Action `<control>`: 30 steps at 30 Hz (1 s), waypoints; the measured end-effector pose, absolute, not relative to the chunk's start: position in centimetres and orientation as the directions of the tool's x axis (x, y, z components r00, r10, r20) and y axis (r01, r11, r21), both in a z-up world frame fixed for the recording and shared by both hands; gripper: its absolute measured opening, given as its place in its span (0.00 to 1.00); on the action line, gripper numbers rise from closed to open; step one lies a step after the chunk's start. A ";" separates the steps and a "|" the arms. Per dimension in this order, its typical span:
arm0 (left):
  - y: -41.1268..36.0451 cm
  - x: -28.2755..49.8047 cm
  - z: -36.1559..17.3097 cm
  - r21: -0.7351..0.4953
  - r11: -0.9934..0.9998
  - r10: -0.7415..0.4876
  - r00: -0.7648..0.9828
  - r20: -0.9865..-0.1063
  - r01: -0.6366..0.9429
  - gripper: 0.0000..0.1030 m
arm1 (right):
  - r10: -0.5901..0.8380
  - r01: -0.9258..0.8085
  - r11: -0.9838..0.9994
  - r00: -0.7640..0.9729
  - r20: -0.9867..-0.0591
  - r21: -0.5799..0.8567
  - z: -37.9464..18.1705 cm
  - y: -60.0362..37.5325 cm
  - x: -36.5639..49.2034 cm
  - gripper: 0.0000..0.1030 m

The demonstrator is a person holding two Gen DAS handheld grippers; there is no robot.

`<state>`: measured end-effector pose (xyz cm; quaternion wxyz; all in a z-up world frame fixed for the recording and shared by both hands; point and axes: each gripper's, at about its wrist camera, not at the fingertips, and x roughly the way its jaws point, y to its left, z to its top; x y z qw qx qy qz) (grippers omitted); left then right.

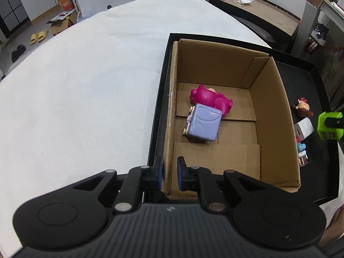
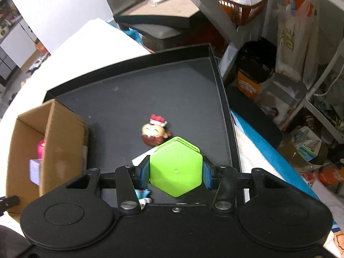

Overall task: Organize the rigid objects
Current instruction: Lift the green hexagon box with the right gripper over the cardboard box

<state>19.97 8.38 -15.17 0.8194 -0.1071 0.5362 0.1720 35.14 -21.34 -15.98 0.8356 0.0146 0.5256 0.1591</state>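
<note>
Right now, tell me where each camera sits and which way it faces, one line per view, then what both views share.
Left wrist: sits on the left claw, looking down into the box; the claw is shut on its near wall, beside the white table.
Right wrist: sits on the right claw, looking down over the black tray; the claw is shut on the green block.
Shared: box, tray, green block, doll, pink toy, purple toy.

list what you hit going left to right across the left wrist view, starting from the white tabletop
white tabletop → black tray's left rim → cardboard box's left wall → purple toy case → box's right wall → white block → green hexagon piece
</note>
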 end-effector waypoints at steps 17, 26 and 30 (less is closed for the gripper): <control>8.1 19.9 -15.1 0.006 0.917 0.164 0.363 -0.917 -0.399 0.12 | 0.427 -0.275 0.902 0.472 -0.771 0.331 -10.5 -21.6 32.8 0.45; 8.3 19.2 -15.0 -0.020 0.922 0.142 0.385 -0.912 -0.386 0.12 | 0.488 -0.362 0.868 0.497 -0.718 0.340 -6.8 -18.8 30.2 0.45; 8.4 19.0 -15.0 -0.033 0.927 0.128 0.398 -0.908 -0.373 0.12 | 0.509 -0.419 0.850 0.496 -0.704 0.319 -5.5 -17.1 29.1 0.45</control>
